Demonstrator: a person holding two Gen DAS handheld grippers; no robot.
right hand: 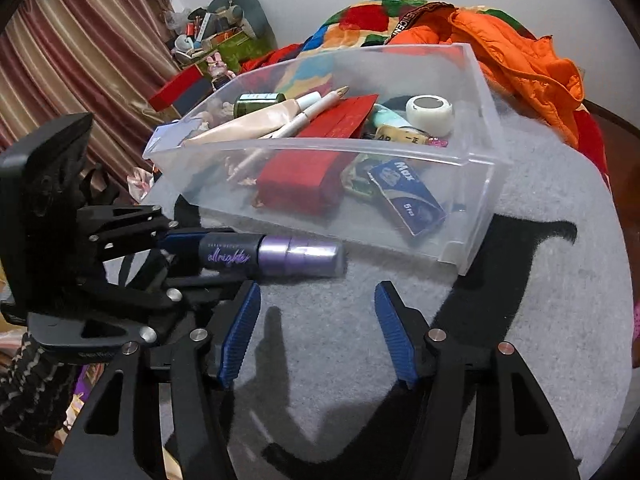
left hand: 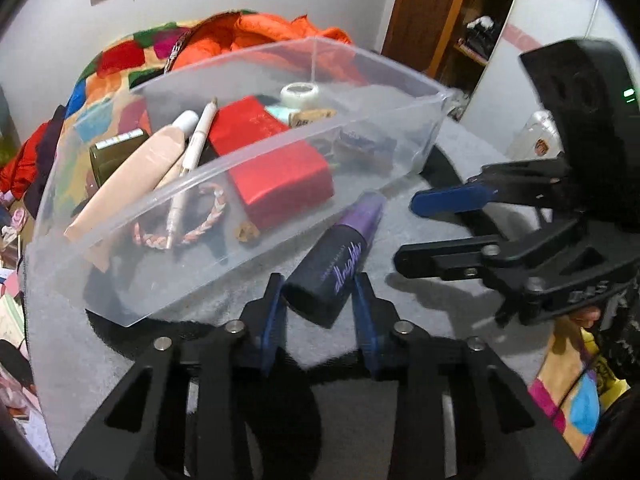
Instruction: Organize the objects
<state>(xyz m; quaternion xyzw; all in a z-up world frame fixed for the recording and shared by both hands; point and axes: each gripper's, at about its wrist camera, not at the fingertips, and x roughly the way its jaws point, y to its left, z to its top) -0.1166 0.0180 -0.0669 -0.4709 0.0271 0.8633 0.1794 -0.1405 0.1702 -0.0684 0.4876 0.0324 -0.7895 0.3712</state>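
Left wrist view: the left gripper (left hand: 320,300) has its jaws around the base of the purple-capped spray bottle (left hand: 336,260), lying on the worktop (left hand: 420,320) just beside the clear bin (left hand: 240,168), probably for lifting in. Right gripper (right hand: 316,336) hangs open, empty.

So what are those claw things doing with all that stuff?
A person is tidying small things into a clear plastic bin on a grey mat. The bin already holds a red box, a tube, a pen and a roll of tape. The left gripper has its fingers on either side of a purple-capped spray bottle lying outside the bin, seemingly gripping it. The right gripper is open and holds nothing.
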